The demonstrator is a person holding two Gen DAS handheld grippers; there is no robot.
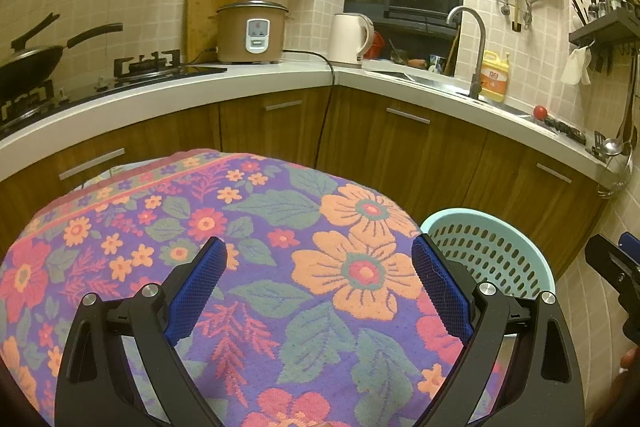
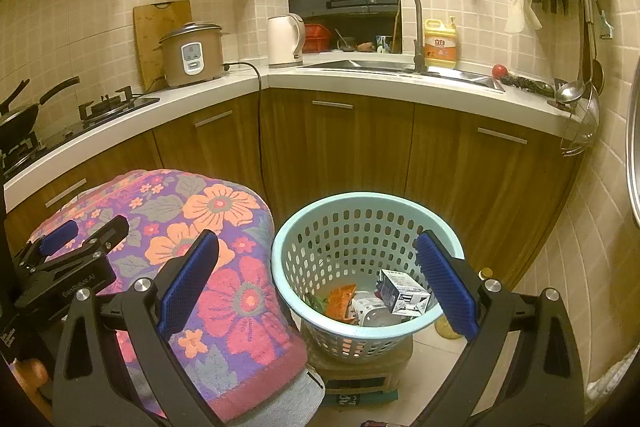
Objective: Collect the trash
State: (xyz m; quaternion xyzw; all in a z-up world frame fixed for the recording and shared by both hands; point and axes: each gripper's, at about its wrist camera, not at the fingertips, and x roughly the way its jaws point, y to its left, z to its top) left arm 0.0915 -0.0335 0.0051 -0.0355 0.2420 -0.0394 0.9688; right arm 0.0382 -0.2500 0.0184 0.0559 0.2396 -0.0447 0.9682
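Trash [image 2: 376, 301] lies in basket [image 2: 304, 287] between right tool [image 2: 316, 267] fingers.

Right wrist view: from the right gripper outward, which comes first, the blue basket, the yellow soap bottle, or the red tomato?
1. Blue basket, just below the right gripper, on the floor.
2. Yellow soap bottle and red tomato, both far back on the counter by the sink; too close to call.

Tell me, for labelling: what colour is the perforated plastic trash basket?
Light blue perforated plastic trash basket; right wrist view shows it best.
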